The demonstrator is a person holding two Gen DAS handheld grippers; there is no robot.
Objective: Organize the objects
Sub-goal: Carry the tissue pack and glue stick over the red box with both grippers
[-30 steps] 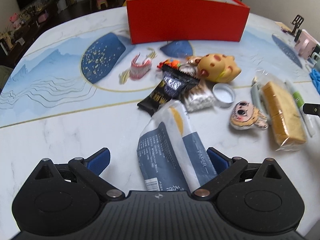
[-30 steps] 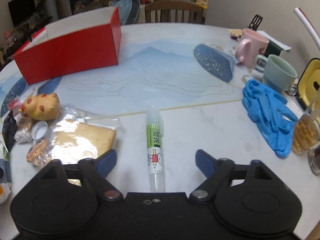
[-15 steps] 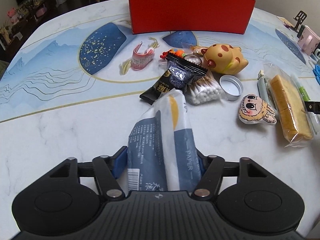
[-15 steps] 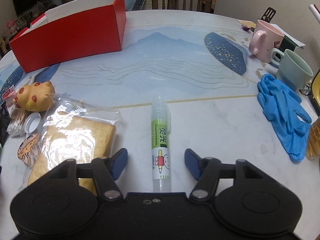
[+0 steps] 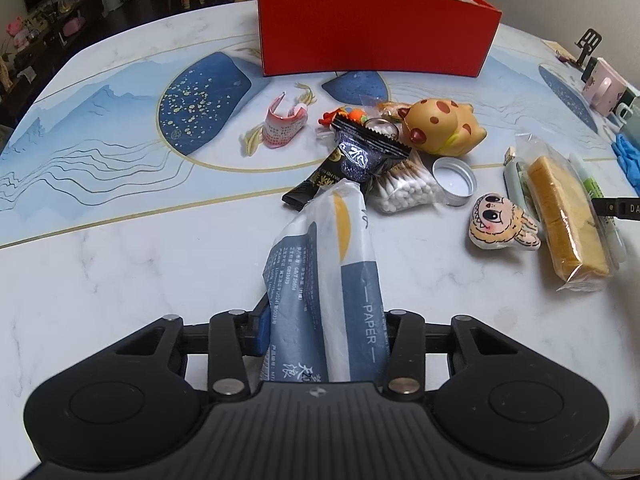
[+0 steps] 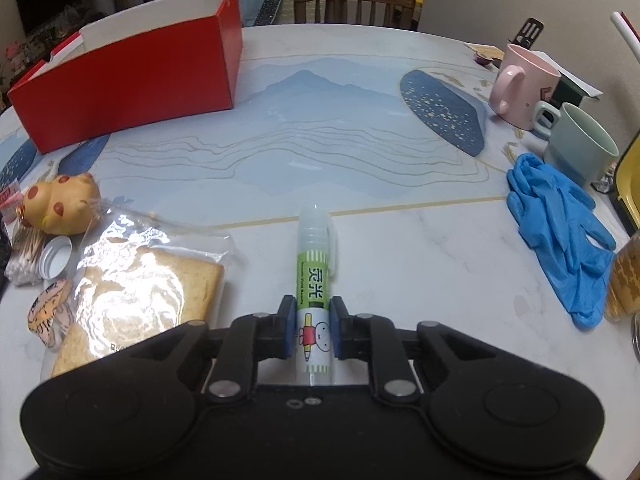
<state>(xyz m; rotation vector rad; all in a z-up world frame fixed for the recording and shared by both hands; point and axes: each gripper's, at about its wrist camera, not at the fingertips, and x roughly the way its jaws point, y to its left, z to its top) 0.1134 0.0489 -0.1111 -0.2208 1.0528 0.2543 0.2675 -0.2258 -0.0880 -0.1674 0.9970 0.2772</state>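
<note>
A: Largest first?
B: Red box (image 5: pixel 376 46) at the table's (image 5: pixel 120 272) far side. Tissue pack (image 5: pixel 324 280) lies on the marble, left gripper (image 5: pixel 324 330) just closed, clamping it.
A: Smaller?
B: Highlighter (image 6: pixel 315 280) on the table, right gripper (image 6: pixel 314 332) pinching its barrel.

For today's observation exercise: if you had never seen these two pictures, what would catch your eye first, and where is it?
Most striking is the big red box at the table's far side, behind a jumble of small things. Nearest the cameras, each gripper has just closed on something: the left gripper on a blue and white tissue pack, the right gripper on a green-labelled glue stick. The crumpled blue gloves at the right edge also stand out.
</note>
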